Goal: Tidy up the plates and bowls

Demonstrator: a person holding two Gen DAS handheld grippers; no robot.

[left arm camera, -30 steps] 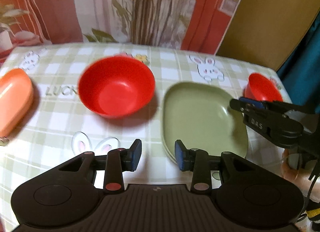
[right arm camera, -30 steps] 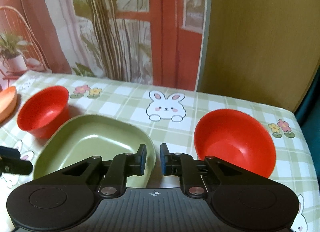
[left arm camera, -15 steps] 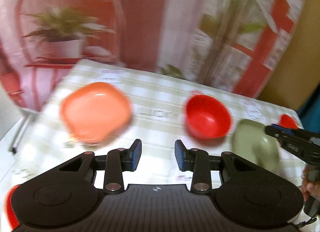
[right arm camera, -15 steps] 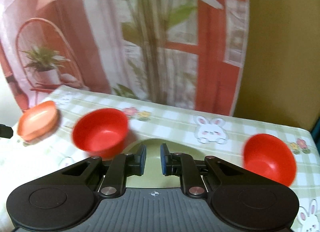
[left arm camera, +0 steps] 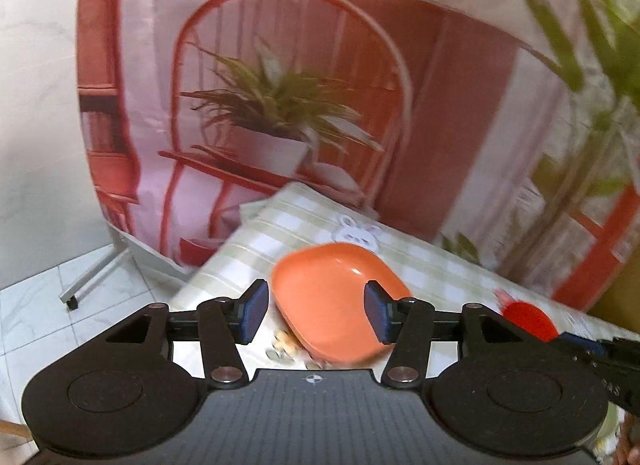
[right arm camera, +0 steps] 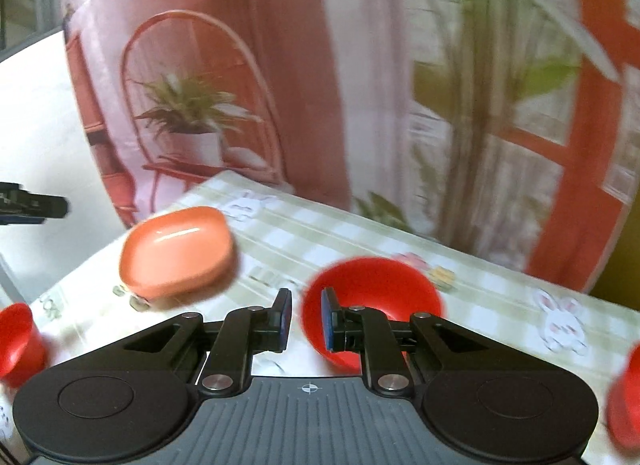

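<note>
The left gripper (left arm camera: 314, 313) was seen with fingers just opened wide, empty, before an orange plate (left arm camera: 334, 301); the right gripper (right arm camera: 306, 319) fingers were nearly together, empty, near a red bowl (right arm camera: 384, 293).

The left hand-held gripper (left arm camera: 316, 311), low in its frame, has just been opening, jaws empty; the right hand-held gripper (right arm camera: 306, 319) stands nearly closed on nothing.

The red bowl (right arm camera: 372, 305) is blurred, its near side hidden behind the right gripper (right arm camera: 306, 319). At three and nine o'clock, two red bowls (right arm camera: 626, 397) (right arm camera: 18, 339) are cut off.
</note>
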